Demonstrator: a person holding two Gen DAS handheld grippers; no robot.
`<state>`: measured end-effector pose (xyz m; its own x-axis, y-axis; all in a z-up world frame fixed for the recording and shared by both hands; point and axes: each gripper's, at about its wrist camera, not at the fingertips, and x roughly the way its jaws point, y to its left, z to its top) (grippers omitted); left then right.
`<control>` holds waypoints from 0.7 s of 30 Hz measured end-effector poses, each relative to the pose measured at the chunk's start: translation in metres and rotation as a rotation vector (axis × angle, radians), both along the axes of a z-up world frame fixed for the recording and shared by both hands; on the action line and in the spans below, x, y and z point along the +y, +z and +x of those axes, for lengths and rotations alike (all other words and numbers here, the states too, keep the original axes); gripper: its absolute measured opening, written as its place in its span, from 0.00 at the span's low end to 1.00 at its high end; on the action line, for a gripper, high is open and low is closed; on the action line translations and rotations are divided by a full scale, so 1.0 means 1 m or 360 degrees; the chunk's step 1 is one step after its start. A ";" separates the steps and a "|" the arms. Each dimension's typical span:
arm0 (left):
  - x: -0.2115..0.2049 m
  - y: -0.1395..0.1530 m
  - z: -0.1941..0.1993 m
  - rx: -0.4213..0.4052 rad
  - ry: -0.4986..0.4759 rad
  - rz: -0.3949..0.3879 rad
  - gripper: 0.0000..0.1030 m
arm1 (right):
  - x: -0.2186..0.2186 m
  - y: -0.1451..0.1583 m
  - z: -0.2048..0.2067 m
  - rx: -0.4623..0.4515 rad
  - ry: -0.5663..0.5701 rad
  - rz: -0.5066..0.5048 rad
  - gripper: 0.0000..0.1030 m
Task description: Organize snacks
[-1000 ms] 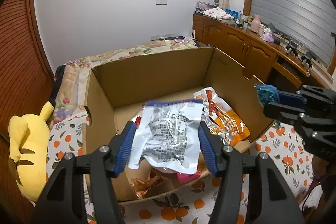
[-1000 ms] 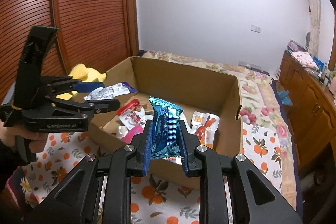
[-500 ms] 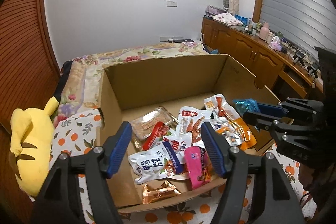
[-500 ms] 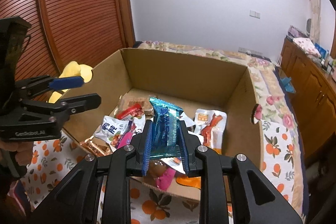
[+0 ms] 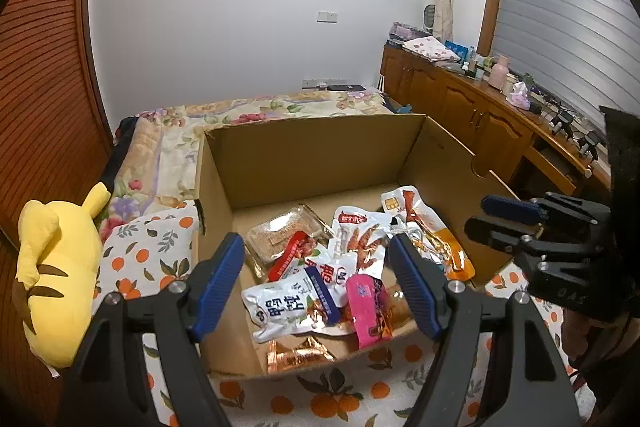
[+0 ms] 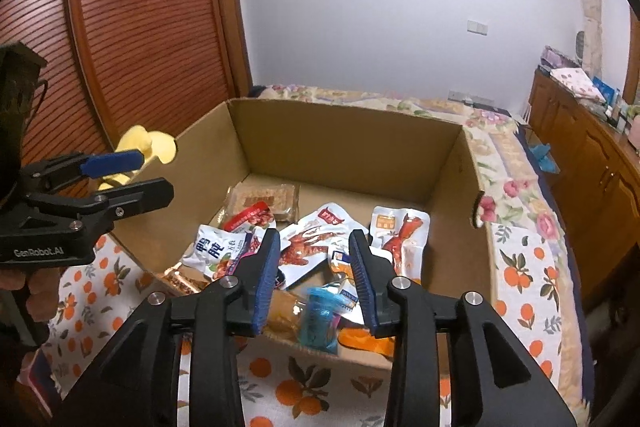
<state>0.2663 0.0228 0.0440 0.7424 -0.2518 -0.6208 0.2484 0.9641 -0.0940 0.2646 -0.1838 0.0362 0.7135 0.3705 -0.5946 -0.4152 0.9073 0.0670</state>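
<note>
An open cardboard box [image 5: 320,155] [image 6: 344,143] sits on the bed and holds several snack packets. A white packet with blue band [image 5: 292,303] [image 6: 218,253] lies at the near left of the pile. A blue packet [image 6: 320,319] lies at the box's near edge, just below my right gripper [image 6: 314,281], which is open and empty. My left gripper [image 5: 320,285] is open and empty above the near side of the box. Each gripper shows in the other's view: the right one [image 5: 508,217], the left one [image 6: 128,175].
A yellow plush toy [image 5: 56,267] [image 6: 148,151] lies left of the box. The orange-print bedspread [image 5: 352,395] surrounds the box. A wooden cabinet [image 5: 480,115] with clutter runs along the right wall. A slatted wooden wardrobe [image 6: 144,27] stands at left.
My left gripper opened and the white packet fell into the box. My right gripper then opened and the blue packet dropped to the box's near edge.
</note>
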 end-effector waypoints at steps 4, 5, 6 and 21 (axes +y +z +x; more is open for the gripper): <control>-0.003 0.004 -0.017 -0.0014 -0.0004 0.0033 0.73 | -0.007 0.006 -0.018 -0.0034 -0.0026 0.0031 0.50; -0.002 0.005 -0.020 -0.0016 -0.0005 0.0036 0.73 | -0.009 0.008 -0.024 -0.0050 -0.0039 0.0027 0.51; -0.003 0.006 -0.025 -0.0021 -0.0007 0.0041 0.73 | -0.011 0.010 -0.029 -0.0065 -0.0053 0.0020 0.54; -0.012 0.019 -0.092 -0.0115 -0.0012 0.0120 0.86 | -0.029 0.019 -0.092 -0.0155 -0.0200 0.0005 0.73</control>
